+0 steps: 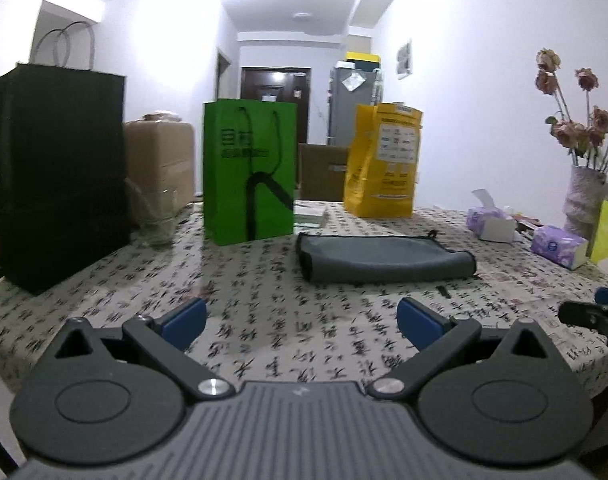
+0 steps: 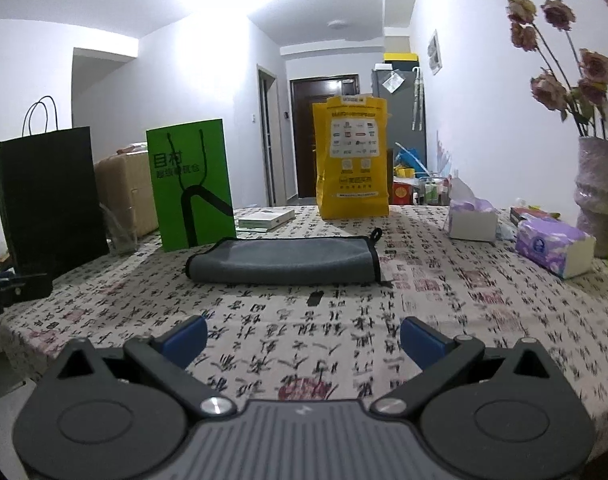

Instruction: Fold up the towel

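A grey towel (image 1: 384, 258) with black trim lies folded in a long strip on the patterned tablecloth (image 1: 264, 320), also in the right wrist view (image 2: 284, 260). My left gripper (image 1: 302, 322) is open and empty, held back near the table's front, with the towel ahead and to the right. My right gripper (image 2: 303, 340) is open and empty, also well short of the towel. The right gripper shows at the right edge of the left wrist view (image 1: 596, 314); the left gripper shows at the left edge of the right wrist view (image 2: 12, 290).
A black paper bag (image 1: 56, 176), a green bag (image 1: 250, 168) and a yellow bag (image 1: 380, 160) stand behind the towel. Tissue packs (image 2: 552, 246) and a vase of dried flowers (image 2: 596, 192) stand at the right. A glass (image 1: 156, 216) stands by the black bag.
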### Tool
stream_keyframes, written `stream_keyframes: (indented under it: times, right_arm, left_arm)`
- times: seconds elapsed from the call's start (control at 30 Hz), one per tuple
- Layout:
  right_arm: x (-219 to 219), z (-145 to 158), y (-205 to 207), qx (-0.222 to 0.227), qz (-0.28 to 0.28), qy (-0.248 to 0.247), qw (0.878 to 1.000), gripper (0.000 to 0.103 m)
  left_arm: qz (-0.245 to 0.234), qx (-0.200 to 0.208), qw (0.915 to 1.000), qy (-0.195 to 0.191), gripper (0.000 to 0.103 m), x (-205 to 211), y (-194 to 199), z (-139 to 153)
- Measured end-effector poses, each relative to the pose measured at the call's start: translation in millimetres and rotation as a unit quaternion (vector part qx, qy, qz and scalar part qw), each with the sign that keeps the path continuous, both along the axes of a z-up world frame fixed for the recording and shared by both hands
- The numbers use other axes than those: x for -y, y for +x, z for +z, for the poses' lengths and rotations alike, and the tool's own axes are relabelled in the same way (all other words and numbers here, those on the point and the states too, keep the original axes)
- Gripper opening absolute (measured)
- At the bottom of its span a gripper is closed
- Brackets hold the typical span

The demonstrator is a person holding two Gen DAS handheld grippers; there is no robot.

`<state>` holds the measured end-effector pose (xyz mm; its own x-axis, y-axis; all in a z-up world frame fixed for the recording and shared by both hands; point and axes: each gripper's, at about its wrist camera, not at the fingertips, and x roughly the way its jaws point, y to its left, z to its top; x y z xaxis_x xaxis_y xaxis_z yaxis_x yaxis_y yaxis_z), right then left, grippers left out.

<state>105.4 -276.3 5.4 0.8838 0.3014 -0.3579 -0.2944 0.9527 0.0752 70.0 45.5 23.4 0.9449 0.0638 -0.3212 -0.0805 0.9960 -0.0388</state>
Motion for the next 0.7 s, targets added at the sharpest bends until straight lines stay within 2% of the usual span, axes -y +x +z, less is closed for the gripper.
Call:
stream_keyframes:
  times: [0.3,0.5,0.7]
  right_arm:
    - [-6.4,-18.1,-37.1,0.017,0.016,0.013,1.0,0.103]
    - [-2.7,-19.6,-57.2,0.025,0.022,0.035,0.999,0.103]
    - [-4.4,-19.2,-78.5,0.017,0.034,0.015,0.999,0.103]
  left_arm:
    - [0.0,0.013,0.9999,0.002,0.103,8.4,-23.7,-11.4]
    - [-0.024,0.029,0.9992,0.013,0.103,20.0,-42.7,-18.7]
    - [-0.037,0.037,0.9985,0.017,0.103,21.7,-62.7,-17.8]
